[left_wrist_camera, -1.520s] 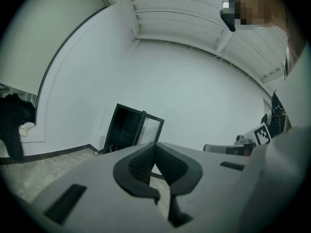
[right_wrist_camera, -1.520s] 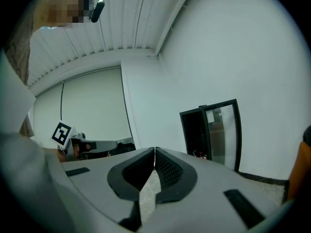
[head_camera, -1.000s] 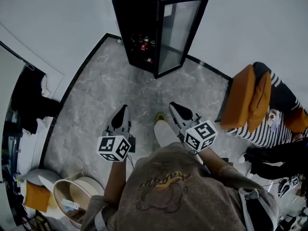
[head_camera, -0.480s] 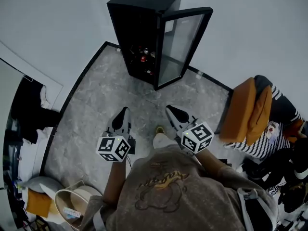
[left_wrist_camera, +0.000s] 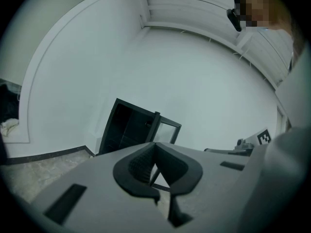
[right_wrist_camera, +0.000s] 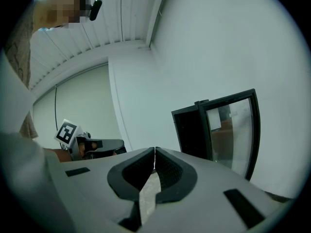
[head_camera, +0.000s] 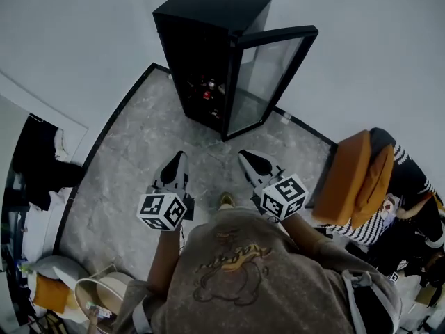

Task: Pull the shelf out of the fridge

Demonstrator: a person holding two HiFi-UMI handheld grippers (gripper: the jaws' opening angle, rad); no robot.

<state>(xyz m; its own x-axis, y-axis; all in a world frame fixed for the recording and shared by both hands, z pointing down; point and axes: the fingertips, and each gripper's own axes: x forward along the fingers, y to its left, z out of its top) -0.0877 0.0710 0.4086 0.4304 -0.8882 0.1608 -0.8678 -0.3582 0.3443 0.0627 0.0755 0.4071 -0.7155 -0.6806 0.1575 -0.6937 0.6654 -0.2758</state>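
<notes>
A small black fridge (head_camera: 208,54) stands against the white wall, its glass door (head_camera: 268,82) swung open to the right. Bottles and cans show on its inner shelf (head_camera: 207,96) in the head view. Both grippers hang well short of the fridge, over the grey marble floor. My left gripper (head_camera: 179,158) is shut with nothing in it, tips touching. My right gripper (head_camera: 245,156) is likewise shut and empty. The fridge (left_wrist_camera: 129,130) appears ahead in the left gripper view, and the fridge (right_wrist_camera: 218,135) sits to the right in the right gripper view.
An orange cushion on a chair (head_camera: 351,172) with a striped cloth (head_camera: 389,200) stands at the right. Dark clothes (head_camera: 38,162) hang at the left. A round basket (head_camera: 104,298) sits at the lower left. A black skirting line (head_camera: 111,124) borders the floor.
The person has stepped forward: the fridge sits lower and larger in the head view. Both grippers travelled along, staying shut and side by side.
</notes>
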